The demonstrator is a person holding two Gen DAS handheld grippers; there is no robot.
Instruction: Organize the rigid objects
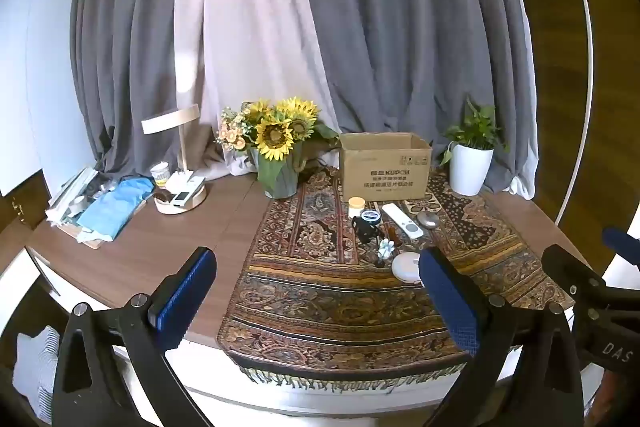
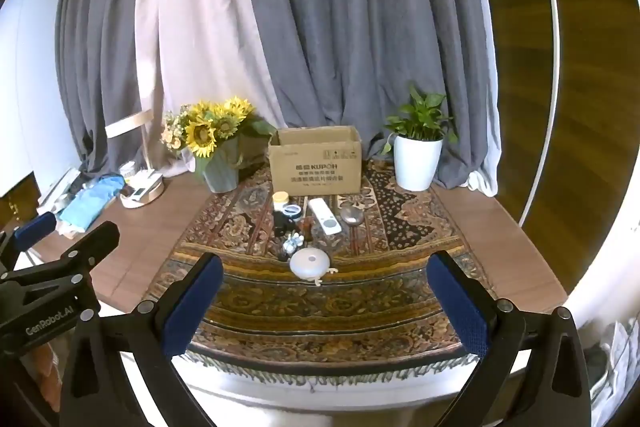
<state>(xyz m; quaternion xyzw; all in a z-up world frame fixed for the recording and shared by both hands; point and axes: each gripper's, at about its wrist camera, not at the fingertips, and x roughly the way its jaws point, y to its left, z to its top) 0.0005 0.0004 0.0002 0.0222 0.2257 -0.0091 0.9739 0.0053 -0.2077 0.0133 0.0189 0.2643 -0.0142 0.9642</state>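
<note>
An open cardboard box (image 1: pixel 385 166) (image 2: pixel 316 163) stands at the back of a patterned runner (image 1: pixel 340 299) (image 2: pixel 328 303). In front of it lies a cluster of small items: a cream-lidded jar (image 1: pixel 356 206) (image 2: pixel 281 201), a white remote (image 1: pixel 402 220) (image 2: pixel 325 215), a grey oval stone (image 1: pixel 428 219) (image 2: pixel 351 215), a black object with a round lens (image 1: pixel 367 225) (image 2: pixel 289 217) and a white round disc (image 1: pixel 406 266) (image 2: pixel 310 262). My left gripper (image 1: pixel 318 291) and right gripper (image 2: pixel 326 297) hover open over the runner's near end, short of the cluster, with nothing between the fingers.
A sunflower vase (image 1: pixel 278 151) (image 2: pixel 216 151) stands left of the box, and a white potted plant (image 1: pixel 472 163) (image 2: pixel 416 159) to its right. A desk lamp tray (image 1: pixel 180 199) and blue cloth (image 1: pixel 116 207) occupy the far left. Grey curtains hang behind the table.
</note>
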